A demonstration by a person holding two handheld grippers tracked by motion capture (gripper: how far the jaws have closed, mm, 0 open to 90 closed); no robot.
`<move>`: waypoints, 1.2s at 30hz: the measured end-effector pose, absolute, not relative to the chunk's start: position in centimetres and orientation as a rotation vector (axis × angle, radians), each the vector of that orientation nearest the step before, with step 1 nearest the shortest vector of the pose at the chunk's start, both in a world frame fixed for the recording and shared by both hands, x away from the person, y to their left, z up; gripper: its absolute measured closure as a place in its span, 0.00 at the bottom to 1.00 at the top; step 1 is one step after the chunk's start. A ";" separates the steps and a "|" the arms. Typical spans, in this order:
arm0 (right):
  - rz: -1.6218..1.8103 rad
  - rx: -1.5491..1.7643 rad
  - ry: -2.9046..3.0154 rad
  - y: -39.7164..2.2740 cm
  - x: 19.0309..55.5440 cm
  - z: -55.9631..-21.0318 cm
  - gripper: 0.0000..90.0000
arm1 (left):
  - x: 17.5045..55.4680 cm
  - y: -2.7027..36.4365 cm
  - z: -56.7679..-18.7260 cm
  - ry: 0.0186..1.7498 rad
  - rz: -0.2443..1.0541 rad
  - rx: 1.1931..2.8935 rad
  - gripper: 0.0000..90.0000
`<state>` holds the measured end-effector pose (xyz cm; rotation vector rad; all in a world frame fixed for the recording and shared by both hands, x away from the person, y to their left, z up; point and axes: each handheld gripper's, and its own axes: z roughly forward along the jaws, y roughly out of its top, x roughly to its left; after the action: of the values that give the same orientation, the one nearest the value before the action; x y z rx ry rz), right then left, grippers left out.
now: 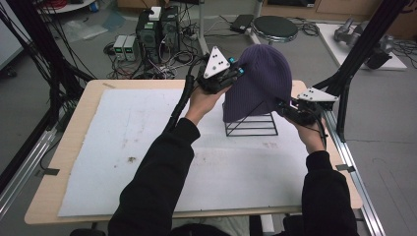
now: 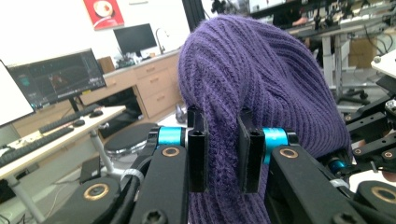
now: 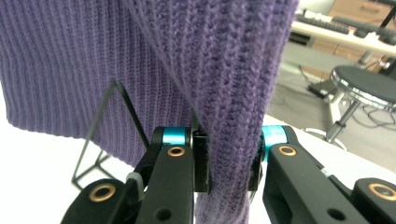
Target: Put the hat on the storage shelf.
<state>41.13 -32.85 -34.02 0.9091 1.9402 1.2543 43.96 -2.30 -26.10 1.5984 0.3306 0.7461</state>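
**Knit hat held over wire stand, both grippers clamped on fabric**

The purple hat [image 1: 259,81] hangs over the black wire stand [image 1: 252,125] on the white mat [image 1: 123,147], near the table's [image 1: 74,123] far right part. Its lower edge drapes over the top of the stand; whether the stand bears any of its weight cannot be told.

The left gripper [image 2: 223,154] is clenched on a gathered fold at the hat's side. The right gripper [image 3: 229,158] is likewise clenched on a fold near the lower edge, with a stand wire just behind the fabric.

Handling, as judged: the hat is light, soft and stretchy. It holds no shape of its own and will sag between the two grips. The ribbed knit should give good friction, with little risk of slipping, though the loops could snag on wire corners. The thicker rim is the soundest place to take hold, one grip on each side, so that the opening stays spread.
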 end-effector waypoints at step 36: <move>0.984 1.110 2.170 -33.8 42.8 -40.0 0.87 | 44.0 -5.4 -32.3 0.297 0.761 1.790 0.85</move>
<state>42.79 -33.84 -40.03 1.1104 2.1698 0.9840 44.01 -5.39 -32.30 1.7905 0.2969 0.7612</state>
